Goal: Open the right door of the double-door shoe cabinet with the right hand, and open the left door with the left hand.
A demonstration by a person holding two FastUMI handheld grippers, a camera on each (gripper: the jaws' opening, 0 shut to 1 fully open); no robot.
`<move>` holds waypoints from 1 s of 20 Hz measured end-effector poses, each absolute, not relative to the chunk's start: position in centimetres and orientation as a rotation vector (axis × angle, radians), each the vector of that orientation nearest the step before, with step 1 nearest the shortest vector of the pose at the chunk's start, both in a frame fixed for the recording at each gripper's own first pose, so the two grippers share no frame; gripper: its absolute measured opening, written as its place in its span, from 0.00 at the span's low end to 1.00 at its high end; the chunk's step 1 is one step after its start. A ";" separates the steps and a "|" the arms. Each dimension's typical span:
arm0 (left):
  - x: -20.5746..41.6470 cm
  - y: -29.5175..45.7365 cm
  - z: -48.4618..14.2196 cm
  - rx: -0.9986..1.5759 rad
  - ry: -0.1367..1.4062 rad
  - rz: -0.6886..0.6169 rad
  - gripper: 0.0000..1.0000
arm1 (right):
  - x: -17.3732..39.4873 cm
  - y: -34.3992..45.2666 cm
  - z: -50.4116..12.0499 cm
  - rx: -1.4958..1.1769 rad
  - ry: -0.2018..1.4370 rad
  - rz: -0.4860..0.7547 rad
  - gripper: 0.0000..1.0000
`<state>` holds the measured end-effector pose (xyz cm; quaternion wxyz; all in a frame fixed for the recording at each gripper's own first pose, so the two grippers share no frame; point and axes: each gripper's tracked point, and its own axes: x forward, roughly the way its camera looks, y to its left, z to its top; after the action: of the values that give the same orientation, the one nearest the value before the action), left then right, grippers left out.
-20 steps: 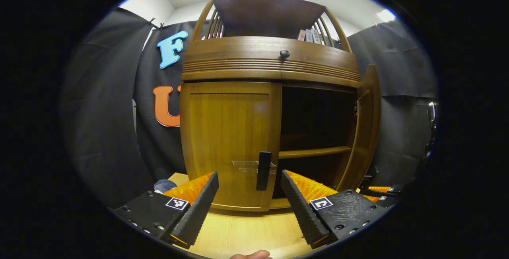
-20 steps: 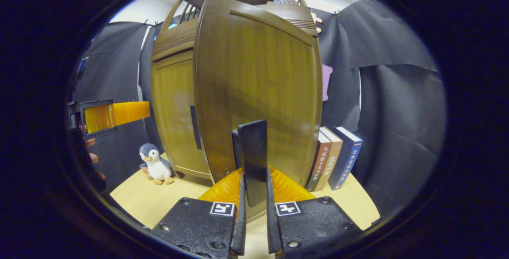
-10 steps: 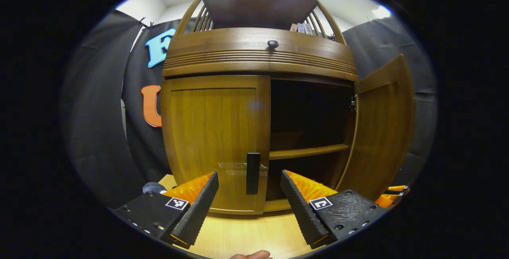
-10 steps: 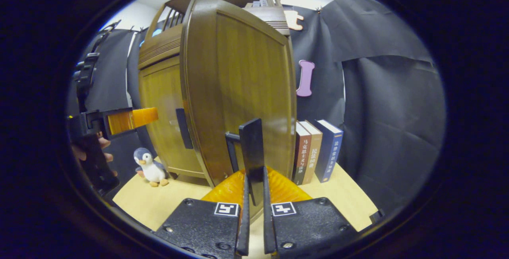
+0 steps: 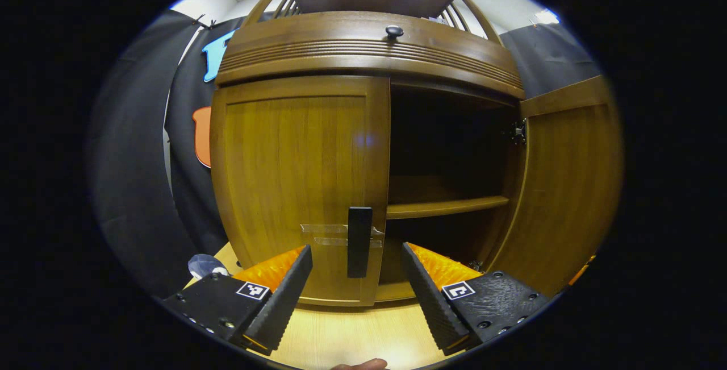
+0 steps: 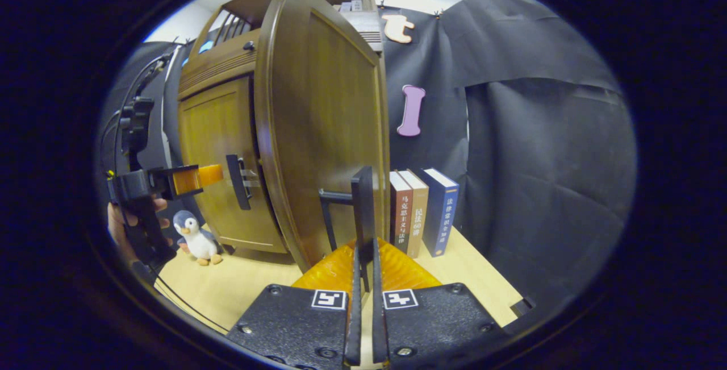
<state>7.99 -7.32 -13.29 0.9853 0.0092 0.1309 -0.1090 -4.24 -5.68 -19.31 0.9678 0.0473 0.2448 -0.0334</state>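
While the right gripper [image 6: 364, 279] is clamped on the upright black handle [image 6: 363, 211] of the right door [image 6: 324, 125], that door stands swung well out from the shoe cabinet [image 5: 369, 57], its long axis vertical. Just beyond, the left gripper [image 5: 356, 287] is spread wide, holding nothing, its fingers either side of the left door's vertical handle [image 5: 359, 241] without touching; the left door [image 5: 295, 182] is closed. Books [image 6: 423, 211] stand upright behind the open door, a toy penguin [image 6: 193, 237] left of the cabinet on the table [image 6: 238, 285]
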 end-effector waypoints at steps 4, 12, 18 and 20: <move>9.9 -7.6 -15.2 0.011 0.292 -0.219 0.95 | -5.4 -7.6 -19.0 0.084 0.501 -0.123 0.10; 13.2 -8.2 -17.2 0.005 0.303 -0.226 0.94 | -6.8 -12.1 -18.1 0.112 0.489 -0.256 0.02; 15.2 -8.9 -17.7 0.048 0.329 -0.228 0.83 | -8.3 -15.3 -16.9 0.164 0.474 -0.344 0.04; 15.9 -8.9 -18.3 0.049 0.316 -0.238 0.81 | -8.6 -15.6 -16.4 0.157 0.462 -0.353 0.00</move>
<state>15.85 -8.91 -18.28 0.9802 0.0243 0.1570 -0.1180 -8.64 -15.61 -16.44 0.9549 0.0774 0.2278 -0.1739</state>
